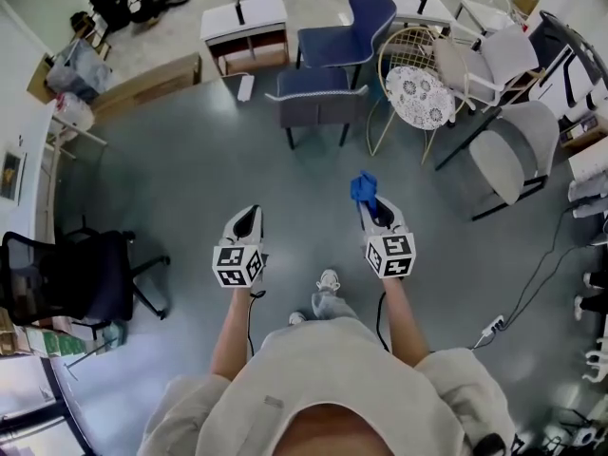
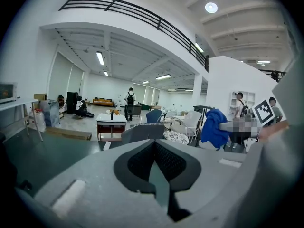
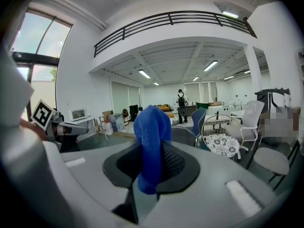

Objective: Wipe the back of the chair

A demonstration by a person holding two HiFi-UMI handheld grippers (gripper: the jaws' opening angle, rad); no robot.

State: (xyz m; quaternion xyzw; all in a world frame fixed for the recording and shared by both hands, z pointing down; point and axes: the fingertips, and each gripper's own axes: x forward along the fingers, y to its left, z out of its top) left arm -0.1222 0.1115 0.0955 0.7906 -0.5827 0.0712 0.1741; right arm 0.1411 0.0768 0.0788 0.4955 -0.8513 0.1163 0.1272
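My right gripper (image 1: pixel 372 207) is shut on a blue cloth (image 1: pixel 364 188), which stands up out of its jaws (image 3: pixel 151 141). My left gripper (image 1: pixel 249 218) is shut with nothing in it; its jaws meet in the left gripper view (image 2: pixel 156 167). Both are held at waist height over the grey floor. Ahead stands a chair with a grey back and blue seat (image 1: pixel 316 96), its back toward me, seen too in the left gripper view (image 2: pixel 141 132) and right gripper view (image 3: pixel 183 136). Neither gripper touches it.
Behind the grey chair is a blue chair (image 1: pixel 350 28), and a wire chair with a patterned cushion (image 1: pixel 418 93) to its right. White and grey chairs (image 1: pixel 513 150) crowd the right. A black office chair (image 1: pixel 71 278) stands at left. People are far across the hall (image 2: pixel 129 103).
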